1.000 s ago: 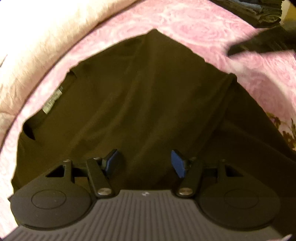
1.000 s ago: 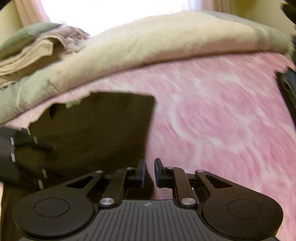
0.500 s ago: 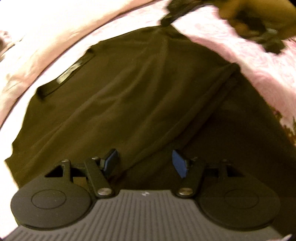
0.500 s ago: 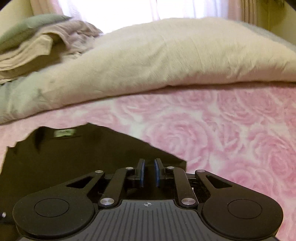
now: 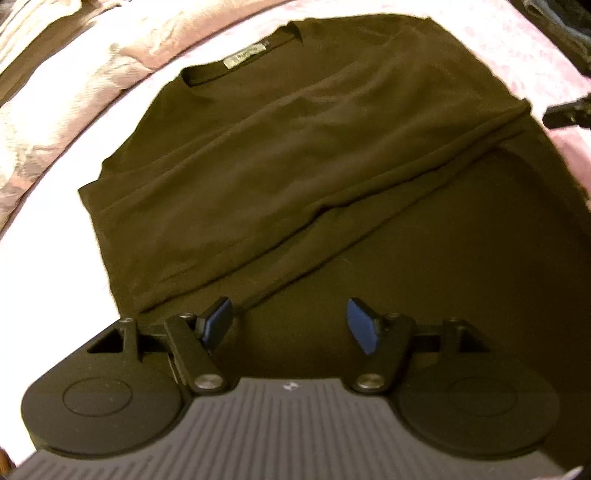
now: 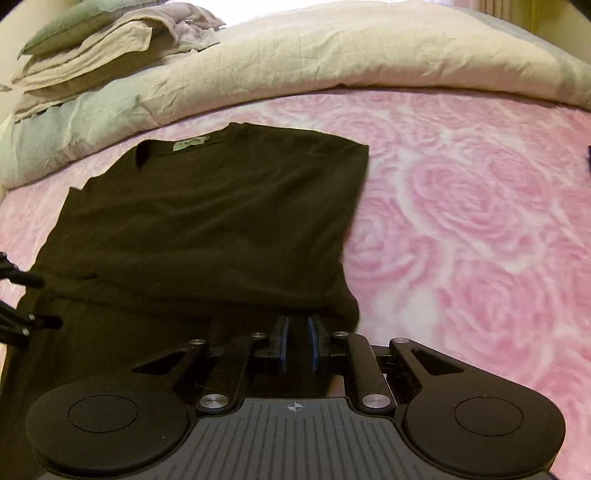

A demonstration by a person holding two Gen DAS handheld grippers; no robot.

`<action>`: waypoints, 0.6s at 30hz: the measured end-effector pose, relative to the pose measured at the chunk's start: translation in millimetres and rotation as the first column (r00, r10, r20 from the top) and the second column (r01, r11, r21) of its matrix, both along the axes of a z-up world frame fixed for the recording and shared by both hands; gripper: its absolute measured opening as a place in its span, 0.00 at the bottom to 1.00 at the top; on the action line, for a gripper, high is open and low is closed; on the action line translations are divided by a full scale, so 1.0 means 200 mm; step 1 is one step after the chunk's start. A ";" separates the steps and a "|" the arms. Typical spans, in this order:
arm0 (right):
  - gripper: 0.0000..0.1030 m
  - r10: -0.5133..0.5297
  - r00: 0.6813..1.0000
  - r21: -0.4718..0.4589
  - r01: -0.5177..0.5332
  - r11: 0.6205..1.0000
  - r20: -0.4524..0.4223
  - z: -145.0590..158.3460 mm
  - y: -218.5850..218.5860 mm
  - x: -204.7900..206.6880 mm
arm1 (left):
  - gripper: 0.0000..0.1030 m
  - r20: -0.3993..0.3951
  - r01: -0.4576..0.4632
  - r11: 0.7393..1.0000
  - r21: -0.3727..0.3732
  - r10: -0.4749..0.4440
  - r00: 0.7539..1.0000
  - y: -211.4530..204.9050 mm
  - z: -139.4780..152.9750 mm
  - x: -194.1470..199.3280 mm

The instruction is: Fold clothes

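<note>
**Me:** Left gripper (image 5: 288, 325), left wrist view: fingers spread wide, nothing between them, hovering just above the near part of the dark shirt (image 5: 295, 147). A sec ago the shirt sat skewed w/ the neck label (image 5: 245, 57) off to the side; now it's swung round, collar at the far end, label up top. One panel is folded over the body, its edge running as a diagonal ridge across the cloth.

**You:** So what does that tell you re the fold?

**Me:** Side fold looks laid down, I'd judge. Lengthwise fold not there, since the shirt is at full length from collar to the near end.

**You:** And the other view?

**Me:** Right gripper (image 6: 295, 341): pads nearly closed, thin slit left. Whether cloth is pinched in there, can't tell. It sits right at the shirt's (image 6: 207, 229) near right corner. 1 s back this view was blurred, mid-swing; now it's sharp, and the right side edge runs straight and clean from shoulder to gripper.

**You:** Surface? Room?

**Me:** Pink rose-print blanket (image 6: 461, 221) on a bed, soft, so cloth may drag. Cream duvet (image 6: 332, 62) bunched along the far side, folded linens (image 6: 92, 55) stacked far left, bright window behind. Dark clothes (image 5: 557, 26) at top right in left view.
</note>
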State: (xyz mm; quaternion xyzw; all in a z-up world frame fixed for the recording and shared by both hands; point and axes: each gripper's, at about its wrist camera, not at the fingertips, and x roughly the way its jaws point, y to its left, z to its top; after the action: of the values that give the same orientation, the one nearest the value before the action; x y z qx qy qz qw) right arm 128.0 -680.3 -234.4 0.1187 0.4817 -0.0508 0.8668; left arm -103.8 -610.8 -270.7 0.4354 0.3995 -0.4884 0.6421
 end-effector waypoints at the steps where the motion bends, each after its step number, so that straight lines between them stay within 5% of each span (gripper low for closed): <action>1: 0.14 -0.002 1.000 -0.009 0.002 1.000 -0.012 0.02 0.01 -0.02 | 0.63 -0.002 -0.005 1.000 -0.005 0.005 1.000 0.02 0.03 -0.01; 3: 0.26 -0.013 0.999 -0.026 0.012 1.000 -0.034 0.06 0.04 -0.06 | 0.63 -0.003 -0.016 1.000 -0.010 0.016 1.000 0.07 0.07 -0.06; 4: 0.63 -0.021 0.999 -0.041 0.019 0.999 -0.036 0.08 0.05 -0.08 | 0.63 -0.003 -0.022 1.000 -0.013 0.022 1.000 0.10 0.10 -0.09; 5: 0.77 -0.029 0.999 -0.056 0.027 0.998 -0.024 0.11 0.06 -0.10 | 0.63 -0.004 -0.029 0.999 -0.015 0.029 1.000 0.12 0.12 -0.11; 18: 0.77 0.133 0.987 0.009 -0.132 0.991 -0.085 0.25 0.24 -0.35 | 0.73 0.014 -0.082 0.997 -0.013 0.082 0.997 0.55 0.34 -0.44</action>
State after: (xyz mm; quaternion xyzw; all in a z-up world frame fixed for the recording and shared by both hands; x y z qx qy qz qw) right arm 57.9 -631.8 -183.8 0.0855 0.5253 0.0028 0.8466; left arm -191.4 -501.6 -203.4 0.4182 0.4091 -0.4609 0.6673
